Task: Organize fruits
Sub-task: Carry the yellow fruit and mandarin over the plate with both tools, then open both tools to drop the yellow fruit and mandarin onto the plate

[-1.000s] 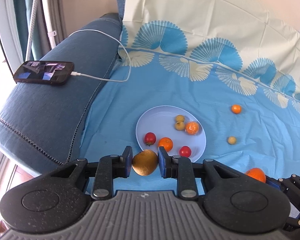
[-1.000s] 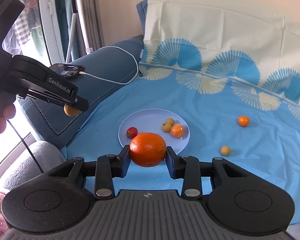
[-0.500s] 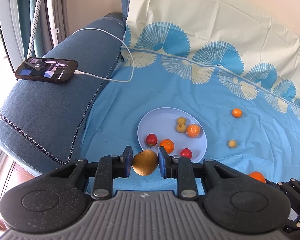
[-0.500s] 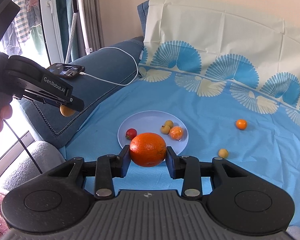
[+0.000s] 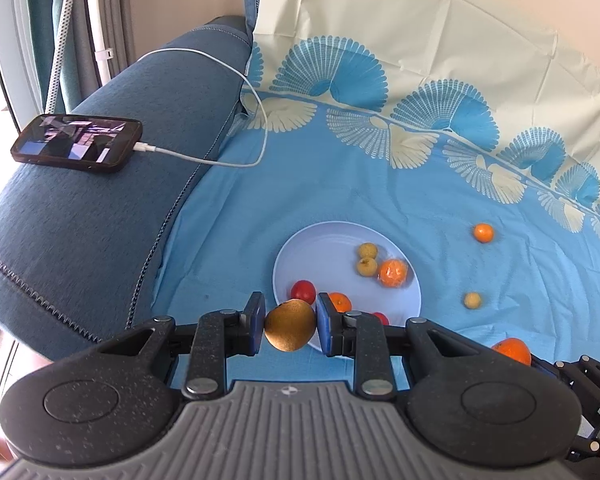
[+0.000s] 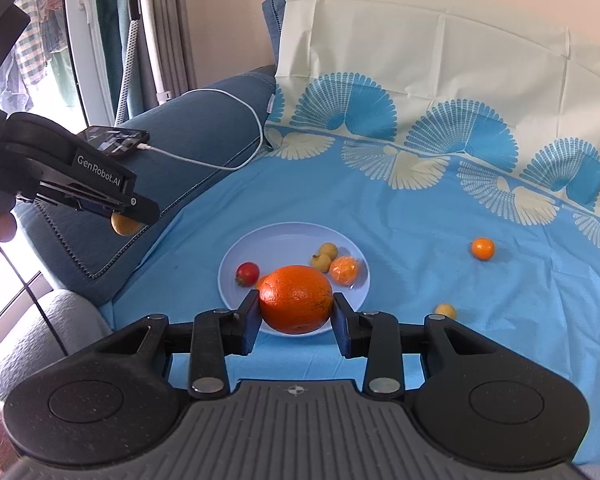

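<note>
The fruits to be organized are partly gathered on a pale plate (image 5: pixel 300 256) lying on the blue sheet (image 5: pixel 340 184) of a sofa. In the left wrist view, a brownish-yellow fruit (image 5: pixel 290 324) is clamped in the left hand-held gripper (image 5: pixel 290 325), held at the plate's near-left rim, so the plate lies just ahead and slightly right; three loose fruits are seen on the sheet to the right, and the right hand-held gripper's orange (image 5: pixel 512 350) shows at the near right. In the right wrist view, a large orange (image 6: pixel 296 299) is clamped in the right hand-held gripper (image 6: pixel 296 312), its long axis across the jaws, over the plate's near edge. The left hand-held gripper is shown from the side, raised well left of the plate, so the right one is judged nearer to a drop.
</note>
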The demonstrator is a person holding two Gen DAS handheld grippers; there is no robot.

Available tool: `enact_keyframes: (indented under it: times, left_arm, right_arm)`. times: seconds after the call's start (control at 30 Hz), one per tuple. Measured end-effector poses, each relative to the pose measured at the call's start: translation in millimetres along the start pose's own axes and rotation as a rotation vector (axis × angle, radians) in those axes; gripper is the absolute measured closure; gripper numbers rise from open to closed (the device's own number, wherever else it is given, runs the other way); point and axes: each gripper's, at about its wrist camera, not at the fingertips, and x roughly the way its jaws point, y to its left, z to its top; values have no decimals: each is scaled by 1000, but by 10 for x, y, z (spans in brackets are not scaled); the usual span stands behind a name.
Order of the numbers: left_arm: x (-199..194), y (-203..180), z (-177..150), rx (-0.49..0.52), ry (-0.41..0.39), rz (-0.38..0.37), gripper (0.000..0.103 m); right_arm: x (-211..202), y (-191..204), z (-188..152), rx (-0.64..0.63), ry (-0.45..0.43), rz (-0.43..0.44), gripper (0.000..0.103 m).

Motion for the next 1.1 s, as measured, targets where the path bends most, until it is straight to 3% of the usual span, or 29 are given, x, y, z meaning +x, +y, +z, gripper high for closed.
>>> enact_keyframes:
  times: [0.6,1.1]
  left_arm:
    - [923,-250,421,9,63,6,73]
    - [1681,-303,440,42,147,57,73]
  right_arm:
    - [911,-173,200,4,65,-3,64]
    - [1500,-260,180,0,150,-5,64]
